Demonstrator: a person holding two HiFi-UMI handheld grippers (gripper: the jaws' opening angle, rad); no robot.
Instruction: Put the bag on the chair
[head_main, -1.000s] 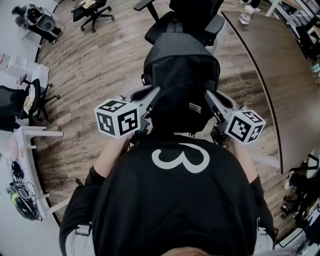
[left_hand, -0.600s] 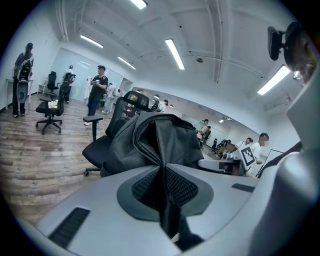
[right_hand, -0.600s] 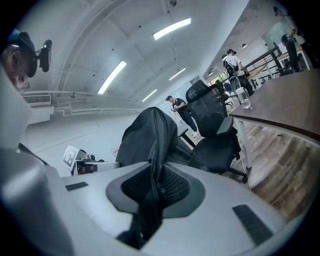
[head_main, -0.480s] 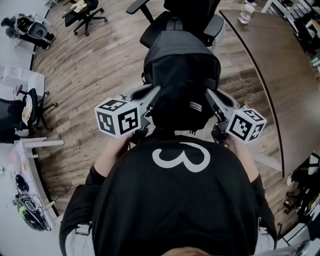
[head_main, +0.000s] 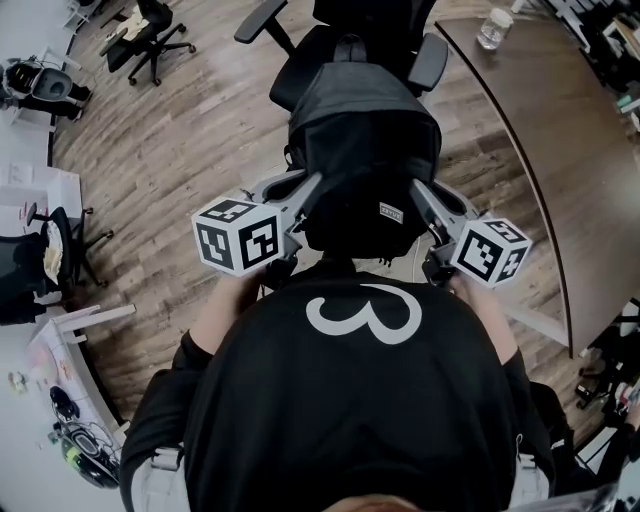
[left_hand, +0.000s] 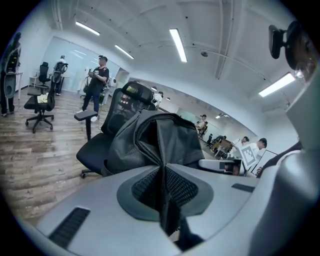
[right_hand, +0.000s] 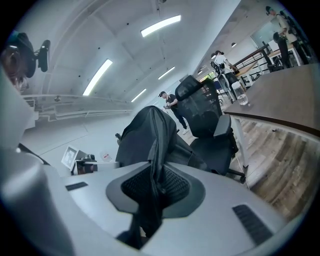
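We are holding the black fabric bag (head_main: 365, 140) up in the air, and the black office chair (head_main: 305, 60) is standing just beyond it on the far side. The bag is not yet on the seat, so we are judging this to be the carrying step, with the placing not begun. The left gripper (left_hand: 164, 187) is pinching a fold of the bag's cloth between nearly closed jaws on the bag's left side. The right gripper (right_hand: 152, 190) is clamping a black strap or fold in the same narrow way on its right side (both ribbed pads are pressing on cloth, with nothing else between them). As we are reading it, the next move is calling for bringing the bag over the seat between the two armrests and lowering it until the seat is taking its weight. Only then should the jaws be parting, and both hands are needing to keep level so the bag is not tipping. As for writing, a small rectangular label (head_main: 391, 212) on the bag's near face is showing pale lettering too small to read. A large white looping figure like a 3 (head_main: 362, 315) is showing on the person's black top, and each gripper's cube is bearing black-and-white square markers, no words.
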